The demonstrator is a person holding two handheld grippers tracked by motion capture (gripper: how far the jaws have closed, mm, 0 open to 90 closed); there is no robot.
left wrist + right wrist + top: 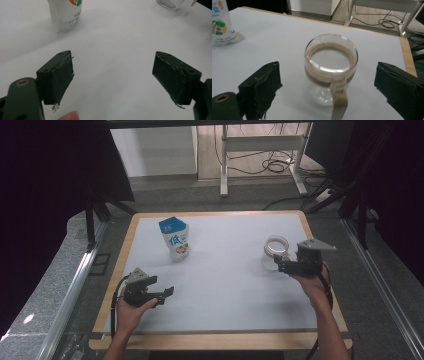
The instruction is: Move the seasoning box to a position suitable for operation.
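- Left hand-held gripper (167, 294) is seen at the lower left of the high view, held in a hand (131, 312); its jaws are spread wide with nothing between them; bare white surface (112, 62) is seen in the gap.
- Right hand-held gripper (278, 263) is seen at the right of the high view; its jaws are spread wide on either side of a glass mug (330, 66), not touching it; a brown band is seen around the mug's rim and along its handle.
- A white and blue pouch (175, 238) is stood upright at the upper centre-left of the high view, well apart from the mug.
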